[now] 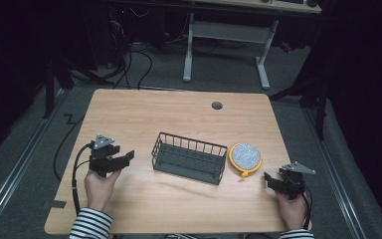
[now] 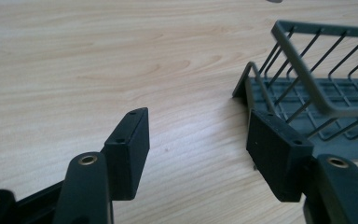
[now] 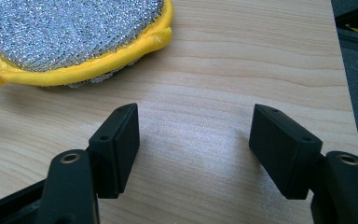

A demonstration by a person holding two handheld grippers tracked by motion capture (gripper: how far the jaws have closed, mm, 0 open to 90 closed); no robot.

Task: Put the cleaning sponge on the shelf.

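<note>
A light wooden table (image 1: 144,114) carries everything here. At its middle sits a dark grey wire basket (image 1: 189,158), long side across the table, nothing inside it. Just beside the basket's right end lies a round scouring pad (image 1: 245,158) with a silvery mesh face and a yellow fabric rim, flat on the wood. The left gripper (image 1: 124,158) hovers near the basket's left end, jaws spread wide with bare table between them; in the left gripper view the basket (image 2: 307,88) stands just beyond the right-hand jaw, apart from it. The right gripper (image 1: 268,179) sits near the pad, jaws parted and holding nothing; in the right gripper view the pad (image 3: 70,37) lies ahead and to the left of the jaws, clear of both.
</note>
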